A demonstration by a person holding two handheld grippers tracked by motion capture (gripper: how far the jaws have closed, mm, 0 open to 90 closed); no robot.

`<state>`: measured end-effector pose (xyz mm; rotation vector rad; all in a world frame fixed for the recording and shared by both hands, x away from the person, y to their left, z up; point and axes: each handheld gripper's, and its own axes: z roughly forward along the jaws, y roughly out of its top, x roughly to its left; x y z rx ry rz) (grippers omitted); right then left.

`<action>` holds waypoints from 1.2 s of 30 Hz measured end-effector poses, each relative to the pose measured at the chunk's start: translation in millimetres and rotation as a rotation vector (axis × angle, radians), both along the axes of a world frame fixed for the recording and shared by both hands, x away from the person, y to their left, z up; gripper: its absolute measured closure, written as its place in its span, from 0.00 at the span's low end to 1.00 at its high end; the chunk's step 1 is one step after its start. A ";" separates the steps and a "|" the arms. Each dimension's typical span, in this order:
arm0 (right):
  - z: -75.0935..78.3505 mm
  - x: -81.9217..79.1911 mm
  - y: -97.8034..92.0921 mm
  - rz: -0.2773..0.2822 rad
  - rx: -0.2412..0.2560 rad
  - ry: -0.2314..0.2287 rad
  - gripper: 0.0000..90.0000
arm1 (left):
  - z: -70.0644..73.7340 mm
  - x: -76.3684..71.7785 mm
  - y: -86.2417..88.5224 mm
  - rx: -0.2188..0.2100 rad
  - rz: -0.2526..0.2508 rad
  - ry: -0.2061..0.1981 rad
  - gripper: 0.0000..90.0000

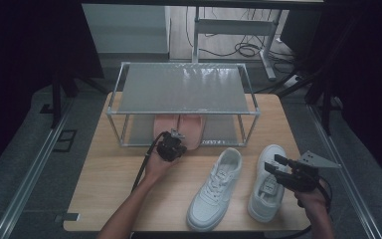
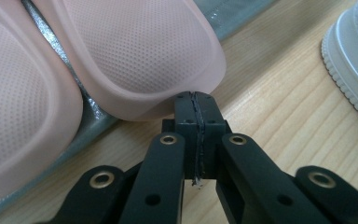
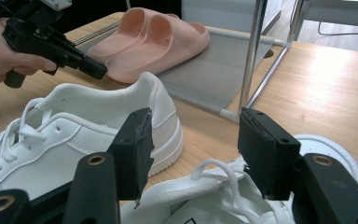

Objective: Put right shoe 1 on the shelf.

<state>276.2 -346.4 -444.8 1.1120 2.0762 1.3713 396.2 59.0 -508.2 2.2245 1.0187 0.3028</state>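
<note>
Two pink slippers (image 1: 179,127) lie side by side on the lower shelf (image 3: 209,74) of a metal shoe rack (image 1: 184,89). My left gripper (image 1: 174,139) is shut, with nothing between its jaws. Its tip (image 2: 196,100) touches the heel edge of the right-hand slipper (image 2: 140,51). The other slipper (image 2: 14,102) lies beside it. Two white sneakers rest on the wooden table (image 1: 109,179) in front of the rack. My right gripper (image 1: 273,164) hangs open just above the right sneaker (image 1: 267,189), its jaws (image 3: 193,135) on either side of the sneaker's laces (image 3: 223,200) without touching them.
The left white sneaker (image 1: 216,189) lies between the two grippers, its heel (image 3: 149,102) toward the rack. The rack's upright posts (image 3: 251,56) stand close behind the sneakers. Its top shelf is bare. Dark floor, cables and a desk frame (image 1: 238,30) lie beyond the table.
</note>
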 end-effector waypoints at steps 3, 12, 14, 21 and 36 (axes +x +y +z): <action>0.1 -0.2 -0.6 -0.002 0.001 0.000 0.50 | -1.6 2.6 0.7 -0.017 0.014 0.008 1.00; -0.3 0.1 0.5 0.001 -0.003 -0.001 0.50 | -4.1 7.7 1.1 -0.042 0.046 0.012 0.99; -0.4 0.1 0.4 0.000 -0.001 0.000 0.50 | -4.6 9.5 1.1 -0.050 0.057 0.016 0.99; 0.3 -0.2 -0.9 -0.004 0.001 -0.001 0.50 | -5.1 13.7 -1.5 -0.051 0.073 0.021 0.99; 0.6 -0.4 -2.9 -0.007 -0.002 -0.002 0.50 | -4.0 20.3 -7.9 -0.029 0.090 0.035 0.99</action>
